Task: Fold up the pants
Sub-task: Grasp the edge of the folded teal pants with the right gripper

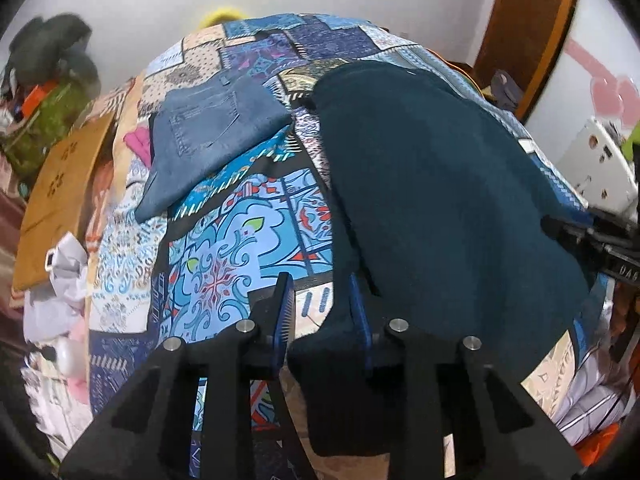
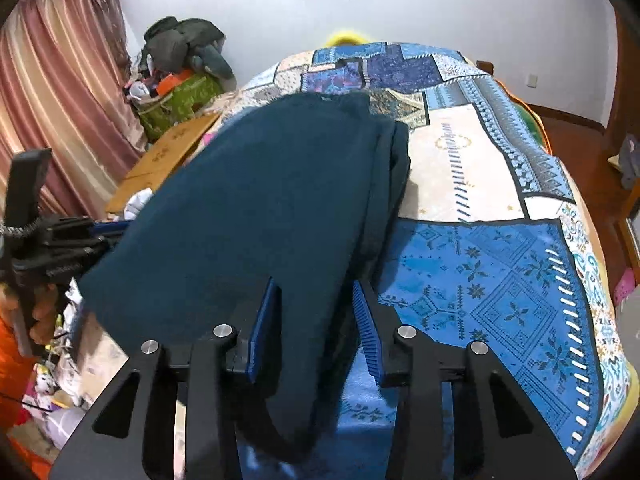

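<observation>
Dark teal pants [image 2: 256,208], soft and fleecy with a matte nap, spread lengthwise over a bed covered by a patchwork quilt [image 2: 492,280] printed in blues, creams and black borders. Long tapering shape, folded leg on leg, doubled edges stacked along the right side in the right wrist view, waistband end far up the bed.

Left gripper [image 1: 322,312]: black angular frame with round silver pins, ribbed blue pads. Near corner of the teal cloth bunched between the two fingers, against the right pad, a gap showing beside the left pad; jaws narrow, firm clamping not possible to tell.

Right gripper [image 2: 316,320]: same black frame, same blue ridged pads. Right-hand strip of the pants' near end draped between the fingers, close by the left pad, with a gap beside the right pad; jaws partly apart, true pinch on the fabric not clear.

Folded blue denim jeans [image 1: 204,136] lying flat on the quilt to the left of the teal pants, stitched back pocket facing up, apart from them.

Beside the bed, a flat brown cardboard sheet [image 1: 60,196] and a heap of crumpled clothes [image 2: 184,44] near a pink pleated curtain [image 2: 60,100].
</observation>
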`<state>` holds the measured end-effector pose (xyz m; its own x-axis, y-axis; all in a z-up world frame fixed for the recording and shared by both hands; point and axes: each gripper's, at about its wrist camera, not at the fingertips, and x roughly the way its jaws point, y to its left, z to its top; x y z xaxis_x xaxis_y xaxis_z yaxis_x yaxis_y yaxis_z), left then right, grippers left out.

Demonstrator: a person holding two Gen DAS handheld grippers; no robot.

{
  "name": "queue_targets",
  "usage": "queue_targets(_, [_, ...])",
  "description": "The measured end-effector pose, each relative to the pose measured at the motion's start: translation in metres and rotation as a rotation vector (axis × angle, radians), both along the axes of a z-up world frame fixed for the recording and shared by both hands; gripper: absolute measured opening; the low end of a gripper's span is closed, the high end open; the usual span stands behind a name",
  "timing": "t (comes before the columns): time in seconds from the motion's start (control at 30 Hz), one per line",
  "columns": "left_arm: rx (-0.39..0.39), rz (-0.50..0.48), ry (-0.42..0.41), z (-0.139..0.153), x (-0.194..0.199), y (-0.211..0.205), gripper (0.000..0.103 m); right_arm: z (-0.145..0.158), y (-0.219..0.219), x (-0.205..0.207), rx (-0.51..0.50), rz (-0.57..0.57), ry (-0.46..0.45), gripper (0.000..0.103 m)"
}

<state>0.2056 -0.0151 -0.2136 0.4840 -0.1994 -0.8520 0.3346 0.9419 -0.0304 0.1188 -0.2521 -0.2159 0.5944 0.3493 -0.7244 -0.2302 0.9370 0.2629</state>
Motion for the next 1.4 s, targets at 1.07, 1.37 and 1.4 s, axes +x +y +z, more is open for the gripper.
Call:
queue_targets(1.07, [-0.127, -0.088, 0.145, 0.005, 0.178, -0.060, 0.060, 0.023, -0.014, 0.156, 0.037, 0.027, 0.032, 0.048])
queue_targets(1.37, [-0.136, -0.115, 0.182, -0.004, 0.190, -0.075, 0.056, 0.009, 0.000, 0.172, -0.032, 0.091, 0.054, 0.020])
queue_targets(1.4, [-0.108, -0.122, 0.145, -0.001, 0.186, -0.078, 0.050, 0.011, -0.001, 0.171, -0.047, 0.091, 0.036, 0.015])
